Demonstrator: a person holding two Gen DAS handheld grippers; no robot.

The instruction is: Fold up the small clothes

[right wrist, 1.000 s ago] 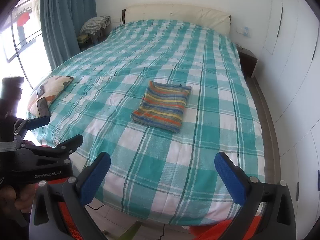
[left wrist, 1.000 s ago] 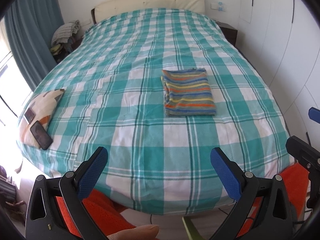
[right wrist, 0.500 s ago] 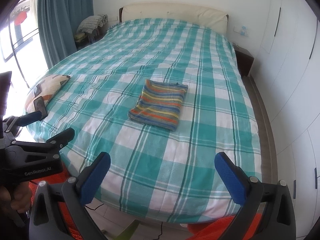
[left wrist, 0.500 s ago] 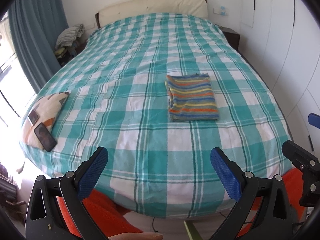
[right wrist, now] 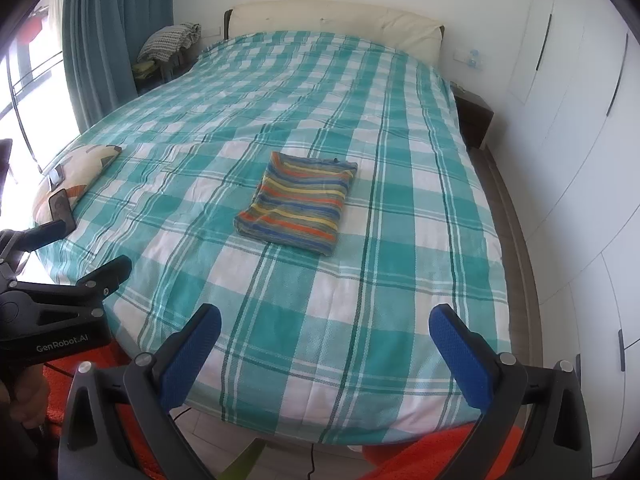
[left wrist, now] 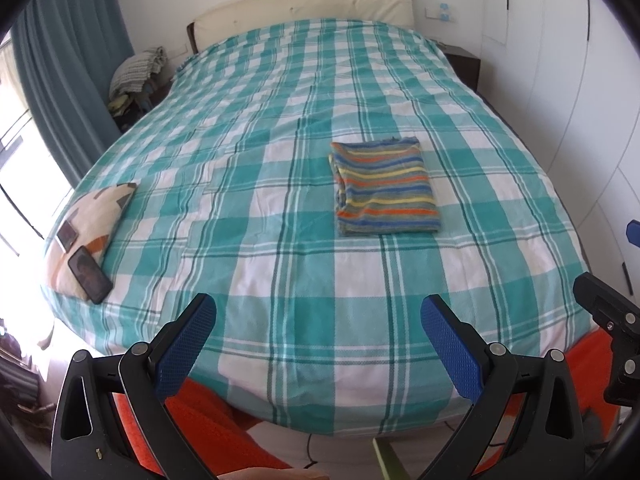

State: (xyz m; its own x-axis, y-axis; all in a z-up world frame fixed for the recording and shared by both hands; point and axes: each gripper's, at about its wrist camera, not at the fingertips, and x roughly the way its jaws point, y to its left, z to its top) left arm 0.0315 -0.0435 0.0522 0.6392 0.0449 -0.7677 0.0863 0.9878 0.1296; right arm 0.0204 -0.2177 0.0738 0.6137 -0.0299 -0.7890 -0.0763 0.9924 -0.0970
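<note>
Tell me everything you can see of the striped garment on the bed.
The striped garment is folded into a neat, near-rectangular stack of soft knit-looking fabric, banded in blue, orange, yellow and grey-green. Layered edges show along its left side. It lies flat on the checked bedspread, right of centre. Nothing else touches it; both grippers are clear of it.

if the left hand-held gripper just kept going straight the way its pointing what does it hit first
Most likely the checked bedspread near the foot of the bed. The left hand-held gripper is open, empty and aimed over that edge. The folded striped garment lies farther up the bed; depth is hard to judge through the fisheye.
</note>
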